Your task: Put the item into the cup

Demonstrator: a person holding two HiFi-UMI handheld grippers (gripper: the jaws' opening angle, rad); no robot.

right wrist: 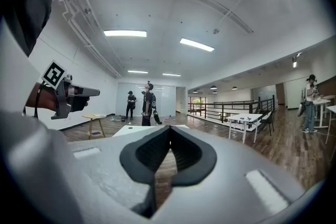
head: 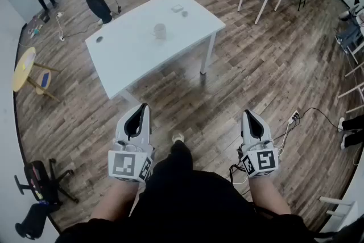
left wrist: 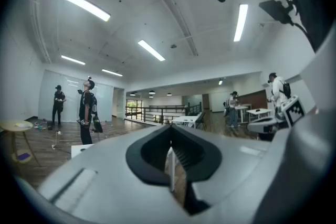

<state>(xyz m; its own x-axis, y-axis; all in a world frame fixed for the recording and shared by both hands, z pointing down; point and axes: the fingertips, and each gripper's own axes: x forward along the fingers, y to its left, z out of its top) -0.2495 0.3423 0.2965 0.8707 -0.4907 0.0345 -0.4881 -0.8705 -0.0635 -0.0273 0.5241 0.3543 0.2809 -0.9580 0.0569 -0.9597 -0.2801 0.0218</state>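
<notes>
Cup (head: 160, 31) stands pale and upright on white table (head: 131, 60).

White table (head: 131, 60) on wood-plank floor (head: 267, 71)

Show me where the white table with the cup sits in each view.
Head view: the white table is upper centre.
Left gripper view: only a white corner shows, low left.
Right gripper view: its top lies at centre.
Shared landmark: the round yellow side table, left of the white table in every view.
</notes>
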